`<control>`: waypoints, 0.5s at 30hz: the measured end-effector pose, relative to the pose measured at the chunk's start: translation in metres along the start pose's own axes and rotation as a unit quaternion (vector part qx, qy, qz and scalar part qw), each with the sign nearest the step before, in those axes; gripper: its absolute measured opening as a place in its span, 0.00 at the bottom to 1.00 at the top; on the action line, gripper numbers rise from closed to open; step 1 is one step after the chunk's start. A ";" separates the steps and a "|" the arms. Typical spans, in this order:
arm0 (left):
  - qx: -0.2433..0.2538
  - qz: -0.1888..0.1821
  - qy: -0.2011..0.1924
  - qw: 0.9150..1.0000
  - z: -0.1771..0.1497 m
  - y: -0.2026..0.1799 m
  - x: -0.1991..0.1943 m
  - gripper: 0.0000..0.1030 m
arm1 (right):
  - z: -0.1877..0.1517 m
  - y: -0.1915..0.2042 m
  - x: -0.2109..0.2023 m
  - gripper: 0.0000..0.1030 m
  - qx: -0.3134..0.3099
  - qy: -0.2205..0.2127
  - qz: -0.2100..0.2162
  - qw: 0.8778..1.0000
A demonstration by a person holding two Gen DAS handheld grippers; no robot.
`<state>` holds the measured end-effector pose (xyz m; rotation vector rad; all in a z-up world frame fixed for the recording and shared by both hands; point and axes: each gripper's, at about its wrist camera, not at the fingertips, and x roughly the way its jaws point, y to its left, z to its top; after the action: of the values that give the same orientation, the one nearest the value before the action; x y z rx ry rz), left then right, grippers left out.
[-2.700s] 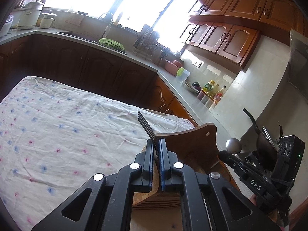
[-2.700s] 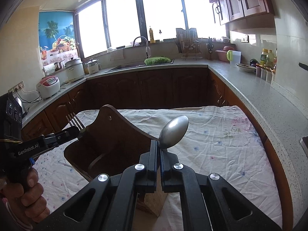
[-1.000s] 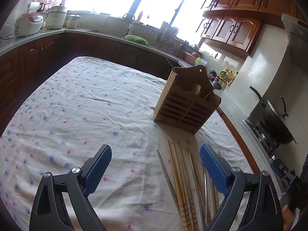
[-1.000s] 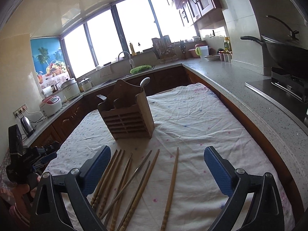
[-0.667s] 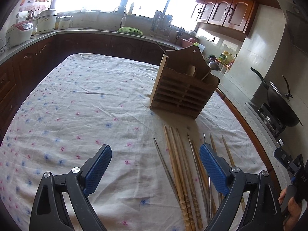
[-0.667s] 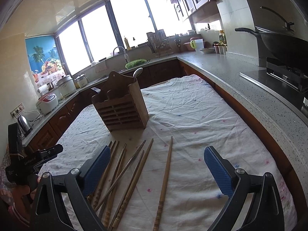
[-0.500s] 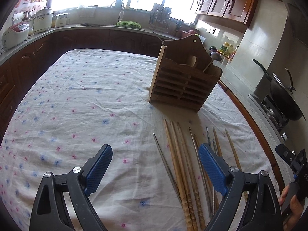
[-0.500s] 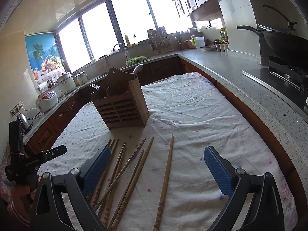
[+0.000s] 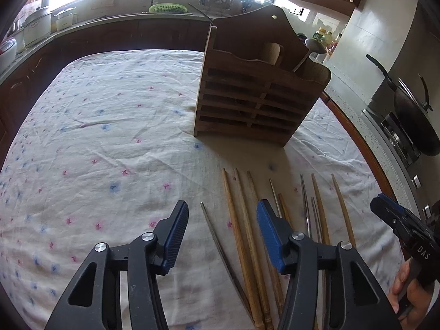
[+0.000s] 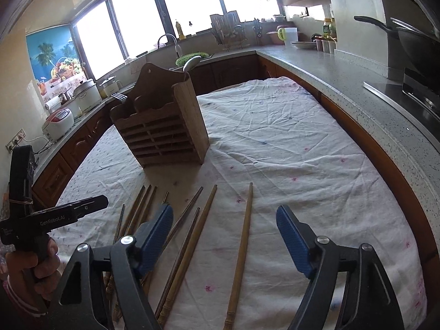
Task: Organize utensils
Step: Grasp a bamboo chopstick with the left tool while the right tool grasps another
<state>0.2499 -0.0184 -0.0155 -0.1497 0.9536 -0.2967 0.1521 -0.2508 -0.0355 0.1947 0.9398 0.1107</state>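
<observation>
A wooden slatted utensil holder stands upright on the cloth-covered table. A metal spoon and a fork stick out of it. Several wooden and metal chopsticks lie side by side on the cloth in front of it. One wooden chopstick lies apart on the right. My left gripper is open and empty, low over the leftmost chopsticks. My right gripper is open and empty, over the right-hand chopsticks.
The table carries a white flowered cloth. A grey counter runs along the right, with a wok on the stove. A sink, dish rack and rice cookers line the far counter under the windows.
Both grippers released the fork and spoon into the holder, opened and pulled back. In the last half second both came down closer to the chopsticks, and the left jaws narrowed.
</observation>
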 end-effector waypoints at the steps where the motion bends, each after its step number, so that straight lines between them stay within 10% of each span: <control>1: 0.001 0.001 0.005 1.000 0.002 -0.001 0.005 0.45 | 0.001 0.000 0.005 0.62 -0.001 0.006 -0.002 1.000; 15: 0.025 0.014 0.064 0.998 0.025 -0.008 0.067 0.24 | 0.012 -0.016 0.065 0.29 -0.001 0.063 -0.047 0.997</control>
<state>0.3055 -0.0473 -0.0514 -0.0731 1.0744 -0.3073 0.1997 -0.2558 -0.0831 0.1421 1.0734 0.0365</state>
